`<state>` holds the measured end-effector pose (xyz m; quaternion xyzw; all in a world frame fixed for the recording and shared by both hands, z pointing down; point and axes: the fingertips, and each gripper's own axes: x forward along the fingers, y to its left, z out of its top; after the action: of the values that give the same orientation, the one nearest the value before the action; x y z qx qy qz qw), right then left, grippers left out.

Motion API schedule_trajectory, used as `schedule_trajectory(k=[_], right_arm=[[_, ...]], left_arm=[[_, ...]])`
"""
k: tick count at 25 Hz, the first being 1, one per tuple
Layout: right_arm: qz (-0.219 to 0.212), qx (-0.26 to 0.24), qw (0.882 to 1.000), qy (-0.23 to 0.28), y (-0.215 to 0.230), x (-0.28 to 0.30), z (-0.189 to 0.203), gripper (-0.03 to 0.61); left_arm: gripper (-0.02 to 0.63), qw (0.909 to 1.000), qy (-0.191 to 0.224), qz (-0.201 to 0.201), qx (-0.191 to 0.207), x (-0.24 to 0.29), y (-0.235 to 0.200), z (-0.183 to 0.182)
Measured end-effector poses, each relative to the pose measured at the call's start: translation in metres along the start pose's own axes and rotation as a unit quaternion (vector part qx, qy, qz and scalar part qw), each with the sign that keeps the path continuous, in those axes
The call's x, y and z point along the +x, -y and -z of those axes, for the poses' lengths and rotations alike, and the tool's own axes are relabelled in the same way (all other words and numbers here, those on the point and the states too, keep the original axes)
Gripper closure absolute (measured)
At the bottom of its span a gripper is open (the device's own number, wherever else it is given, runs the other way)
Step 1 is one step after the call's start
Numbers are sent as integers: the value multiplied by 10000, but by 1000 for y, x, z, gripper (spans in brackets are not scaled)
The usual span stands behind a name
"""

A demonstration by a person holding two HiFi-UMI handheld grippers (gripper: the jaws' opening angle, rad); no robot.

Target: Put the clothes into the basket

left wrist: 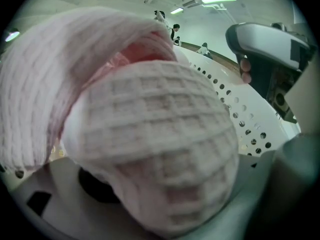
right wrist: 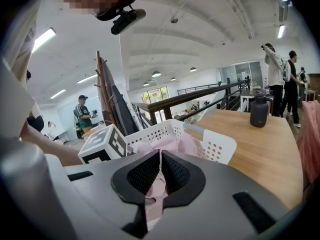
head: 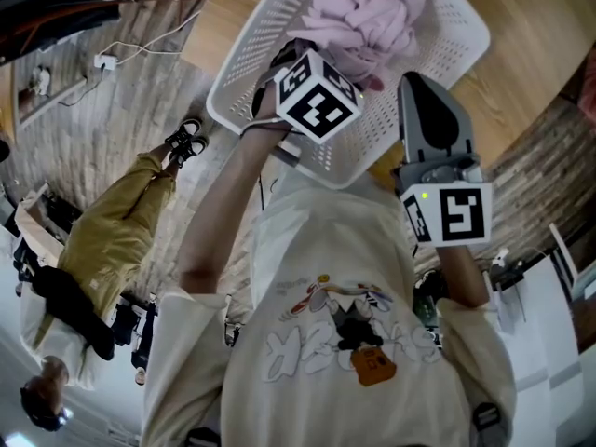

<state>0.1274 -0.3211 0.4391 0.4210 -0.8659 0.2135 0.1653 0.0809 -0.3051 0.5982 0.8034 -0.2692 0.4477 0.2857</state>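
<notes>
The right gripper [right wrist: 159, 171] has its black pads pressed nearly together, with a thin strip of pink cloth [right wrist: 156, 194] pinched in the slit between them. The left gripper [head: 312, 87], under its marker cube, reaches over the rim of the white perforated basket [head: 244, 73]. In the left gripper view, pink waffle-knit fabric covers its jaws, so their state cannot be told. The pink clothes [head: 368, 12] lie heaped inside the basket, which sits on a wooden table [head: 521, 73]. Farther along the table stands a dark bottle [right wrist: 259, 110], with people [right wrist: 274, 79] standing beyond it.
</notes>
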Motion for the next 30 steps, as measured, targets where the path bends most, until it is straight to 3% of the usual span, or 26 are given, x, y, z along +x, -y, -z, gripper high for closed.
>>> schedule_trajectory(k=[9, 17, 23, 26, 30], right_arm=[[62, -19, 9994, -344, 5, -1, 0, 553], [37, 185, 9993, -326, 10, -4, 2, 552], [33, 244, 9991, -356, 12, -15, 4, 552], [69, 282, 9992, -282, 13, -20, 0, 552], [116, 316, 9994, -127, 10, -28, -10, 552]], left_arm=[[183, 9986, -528, 32, 27, 24, -1, 16], [156, 9990, -431, 67, 135, 18, 6, 14], [155, 9945, 318, -762, 640, -15, 3, -20], [156, 9934, 630, -785, 554, -35, 9, -40], [156, 9933, 699, -751, 536, -54, 18, -52]])
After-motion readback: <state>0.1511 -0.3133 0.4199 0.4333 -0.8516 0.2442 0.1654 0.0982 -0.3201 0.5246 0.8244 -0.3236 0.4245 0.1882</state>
